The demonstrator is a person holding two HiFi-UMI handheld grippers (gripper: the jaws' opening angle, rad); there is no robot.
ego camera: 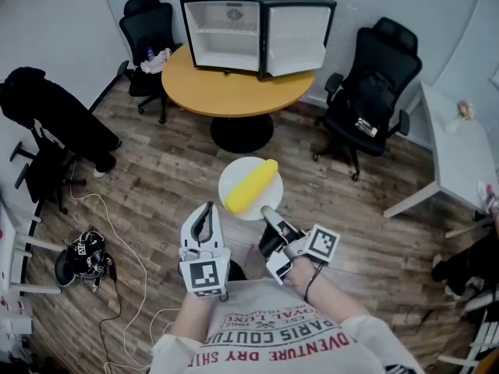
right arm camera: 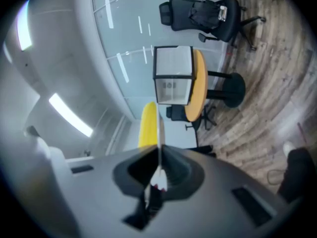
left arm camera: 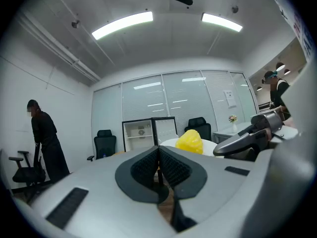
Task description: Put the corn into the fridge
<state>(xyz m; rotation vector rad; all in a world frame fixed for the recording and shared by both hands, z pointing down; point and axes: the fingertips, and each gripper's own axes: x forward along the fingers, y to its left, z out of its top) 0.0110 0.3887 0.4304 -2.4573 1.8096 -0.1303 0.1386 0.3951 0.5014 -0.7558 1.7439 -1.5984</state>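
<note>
Left tool point(ego camera: 204, 218) pressed together and idle, right tool point(ego camera: 267, 210) pinches plate point(ego camera: 237, 171) rim so corn point(ego camera: 251, 185) rides level for carry to open fridge point(ego camera: 228, 37) on counter point(ego camera: 234, 90).

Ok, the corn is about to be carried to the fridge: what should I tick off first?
1. right gripper shut on the rim of the plate: ok.
2. corn lying on the plate: ok.
3. Plate held level: cannot tell.
4. fridge with its door swung open: ok.
5. Room inside the fridge: ok, nothing seen on its shelf.
6. left gripper free to help, jaws together on nothing: ok.
</note>
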